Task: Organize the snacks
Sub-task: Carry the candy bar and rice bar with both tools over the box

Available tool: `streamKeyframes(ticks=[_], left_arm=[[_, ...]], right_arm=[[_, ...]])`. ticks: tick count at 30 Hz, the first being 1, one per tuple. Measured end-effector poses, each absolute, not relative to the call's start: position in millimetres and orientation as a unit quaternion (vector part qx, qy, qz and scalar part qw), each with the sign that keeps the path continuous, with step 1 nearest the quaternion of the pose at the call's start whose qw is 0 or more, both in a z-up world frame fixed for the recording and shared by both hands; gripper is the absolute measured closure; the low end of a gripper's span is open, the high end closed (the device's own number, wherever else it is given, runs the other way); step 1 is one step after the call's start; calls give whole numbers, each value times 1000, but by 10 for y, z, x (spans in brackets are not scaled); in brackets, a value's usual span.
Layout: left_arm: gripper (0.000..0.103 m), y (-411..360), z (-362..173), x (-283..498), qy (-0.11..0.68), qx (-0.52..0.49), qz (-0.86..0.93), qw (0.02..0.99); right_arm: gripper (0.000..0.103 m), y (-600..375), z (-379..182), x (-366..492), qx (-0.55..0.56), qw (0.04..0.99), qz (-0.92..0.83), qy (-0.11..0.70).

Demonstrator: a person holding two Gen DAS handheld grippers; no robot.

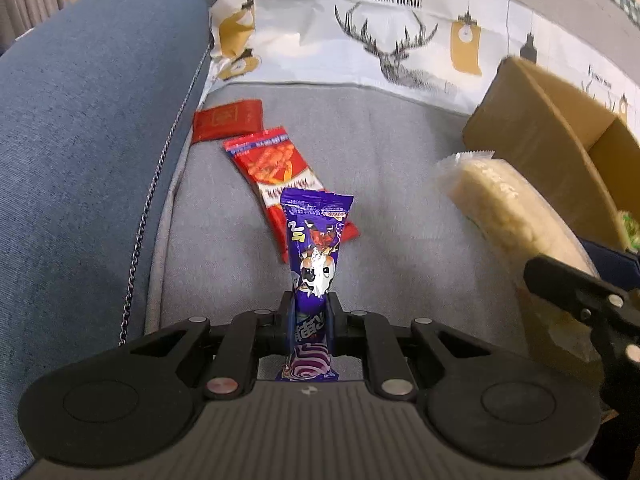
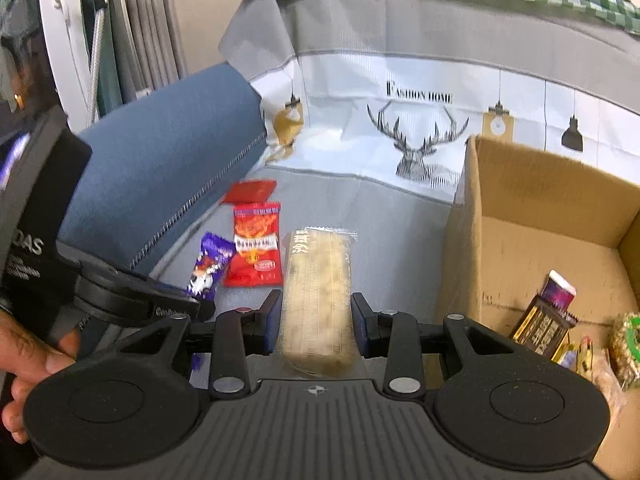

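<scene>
My left gripper (image 1: 310, 312) is shut on a purple snack packet (image 1: 316, 248), held above the grey sofa seat; the packet also shows in the right wrist view (image 2: 210, 266). My right gripper (image 2: 316, 316) is shut on a long pale rice-cracker pack (image 2: 318, 296), which also shows in the left wrist view (image 1: 516, 224). A red-and-white snack packet (image 1: 280, 178) and a flat red packet (image 1: 228, 120) lie on the seat beyond. An open cardboard box (image 2: 472, 232) stands at the right with several snacks (image 2: 548, 320) inside.
A blue cushion (image 1: 92, 120) flanks the seat on the left. A deer-print cloth (image 1: 380, 40) covers the sofa back. The box wall (image 1: 532, 128) is close on the right. A hand (image 2: 32, 364) holds the left gripper.
</scene>
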State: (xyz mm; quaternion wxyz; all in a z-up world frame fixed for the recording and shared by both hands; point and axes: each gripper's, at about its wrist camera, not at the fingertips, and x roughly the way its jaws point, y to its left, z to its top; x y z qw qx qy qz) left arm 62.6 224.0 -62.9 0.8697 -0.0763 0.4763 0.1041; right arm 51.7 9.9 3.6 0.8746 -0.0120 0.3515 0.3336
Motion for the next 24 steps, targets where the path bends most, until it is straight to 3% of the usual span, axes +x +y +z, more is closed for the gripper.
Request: streamKeyframes(ticks=[7, 24], left_arm=[[87, 2313, -394, 553, 402, -146, 99, 899], [87, 1794, 31, 694, 256, -143, 55, 955]], right_arm=[[66, -26, 218, 492, 11, 878, 361, 315], [66, -651, 513, 569, 27, 905, 350, 240]])
